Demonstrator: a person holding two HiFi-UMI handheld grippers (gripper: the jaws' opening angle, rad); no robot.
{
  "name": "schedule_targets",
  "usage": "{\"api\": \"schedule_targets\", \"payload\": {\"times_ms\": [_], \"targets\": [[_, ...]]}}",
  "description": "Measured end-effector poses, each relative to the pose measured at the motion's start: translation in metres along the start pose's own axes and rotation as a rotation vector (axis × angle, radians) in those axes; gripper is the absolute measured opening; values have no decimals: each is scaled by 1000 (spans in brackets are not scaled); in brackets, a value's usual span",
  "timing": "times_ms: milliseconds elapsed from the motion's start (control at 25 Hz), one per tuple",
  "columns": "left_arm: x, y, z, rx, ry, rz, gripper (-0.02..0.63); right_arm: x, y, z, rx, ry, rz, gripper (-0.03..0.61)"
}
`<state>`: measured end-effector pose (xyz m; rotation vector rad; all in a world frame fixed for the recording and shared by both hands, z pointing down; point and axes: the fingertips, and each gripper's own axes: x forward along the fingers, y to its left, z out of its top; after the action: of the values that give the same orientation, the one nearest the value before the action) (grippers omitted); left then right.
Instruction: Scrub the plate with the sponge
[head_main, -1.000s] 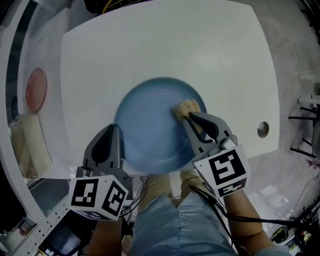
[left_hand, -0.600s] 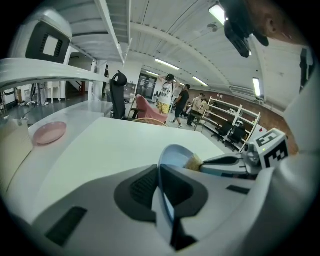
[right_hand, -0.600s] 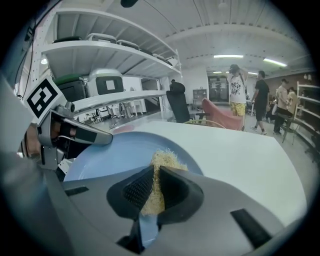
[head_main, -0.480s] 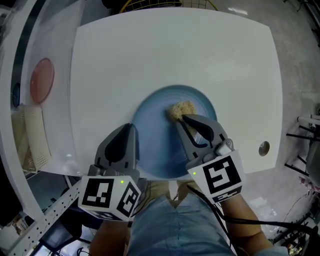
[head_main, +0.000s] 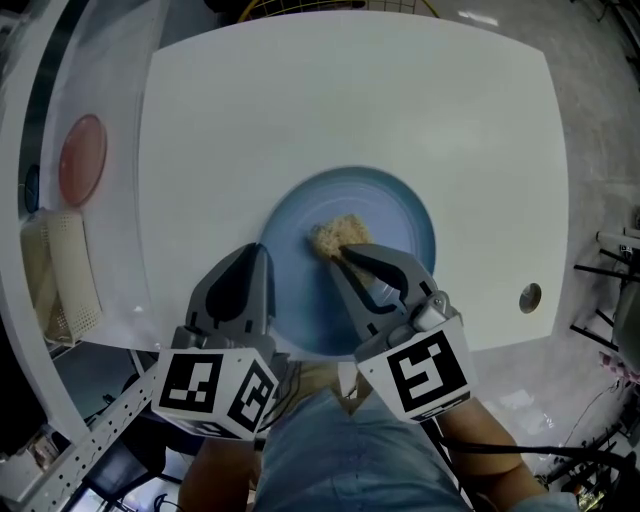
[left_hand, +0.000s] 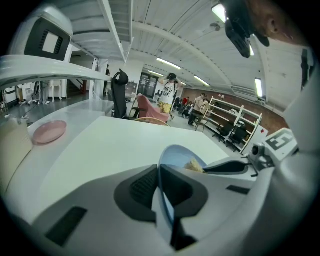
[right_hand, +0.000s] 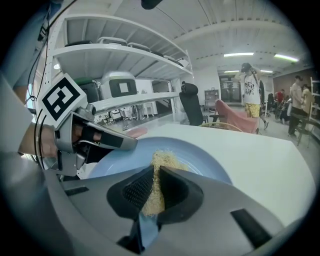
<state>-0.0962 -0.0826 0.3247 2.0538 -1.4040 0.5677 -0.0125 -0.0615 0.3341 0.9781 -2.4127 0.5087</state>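
- Risk, plate slip: the left gripper held the plate by a thin stretch of rim only. A hard sideways push from the sponge would likely pivot the plate about that grip or pull the rim out of the jaws
- Risk, plate position: the plate lay on the white table with its near rim close to the table's near edge. A stroke drawn toward the person could drag it over that edge if the left grip gave way
- Risk, sponge loss: the sponge was pinched at its near end, with most of its bulk ahead of the jaws. Friction against the plate surface could peel it out of the grip
- Risk, jaw contact: too steep a downward angle would probably bring the right jaw tips onto the plate instead of the sponge
- Left gripper: jaws drawn almost together, clamped on the plate's near-left rim, the blue edge running between the pads
- Right gripper: jaws nearly closed, clamped on the tan fibrous sponge, which rested on the plate's inner surface just left of centre
- The two grippers stood near each other over the plate's near half, not touching
- A pink dish sat well apart at the far left, uninvolved
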Motion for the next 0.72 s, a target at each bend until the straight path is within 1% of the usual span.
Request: {"api": "schedule_targets", "payload": {"times_ms": [360,560,720], "targets": [[0,2,-1,18,4,8,25,-10,24,-15,12,19,49,43],[0,3,-5,27,8,11,25,-20,27,-32,23,44,41,43],[-2,3,-9,28,9,10,25,-28,22,-44,44,59,15,43]]}}
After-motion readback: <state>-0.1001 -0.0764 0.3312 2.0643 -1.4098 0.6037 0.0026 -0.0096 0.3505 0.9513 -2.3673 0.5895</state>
